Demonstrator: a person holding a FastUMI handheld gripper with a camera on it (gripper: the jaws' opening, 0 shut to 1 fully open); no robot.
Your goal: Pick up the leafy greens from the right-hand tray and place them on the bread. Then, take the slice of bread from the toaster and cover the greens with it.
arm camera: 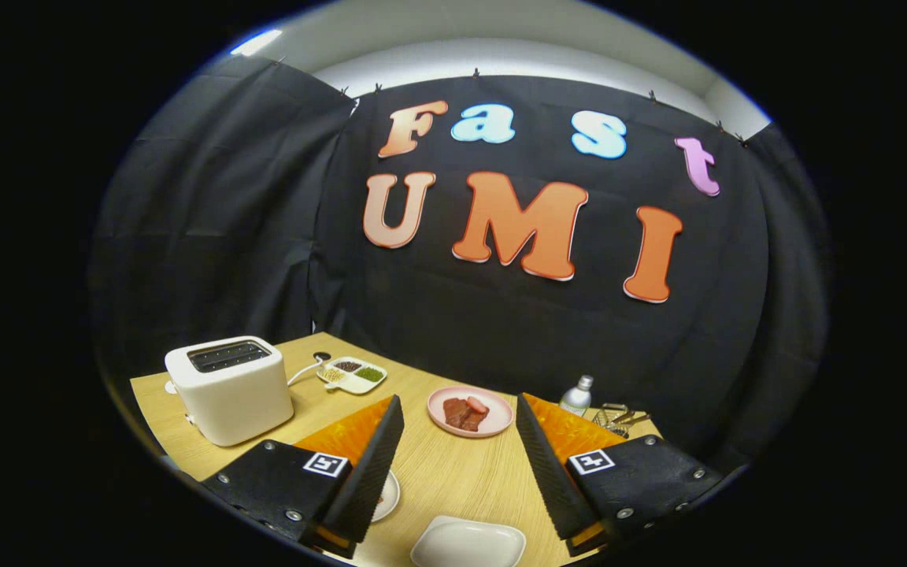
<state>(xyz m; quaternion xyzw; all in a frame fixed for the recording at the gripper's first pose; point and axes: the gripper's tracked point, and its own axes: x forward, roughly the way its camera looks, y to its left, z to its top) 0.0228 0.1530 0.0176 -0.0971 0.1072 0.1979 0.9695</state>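
My gripper [460,400] hangs open above the wooden table [438,472], with nothing between its fingers. The white toaster [231,386] stands beyond my left finger [367,465], near the table's left edge. Its two slots face up and look dark, so I cannot tell what is in them. A shallow white dish [465,543] lies close in between the fingers and looks bare. A round white plate [385,496] peeks out from behind the left finger, and most of it is hidden.
A pink plate [501,425] with reddish meat pieces sits just ahead of the fingertips. A white divided dish [351,374] of grains lies right of the toaster, by its cord. A small bottle [577,395] and a metal wire object [617,417] stand beyond the right finger.
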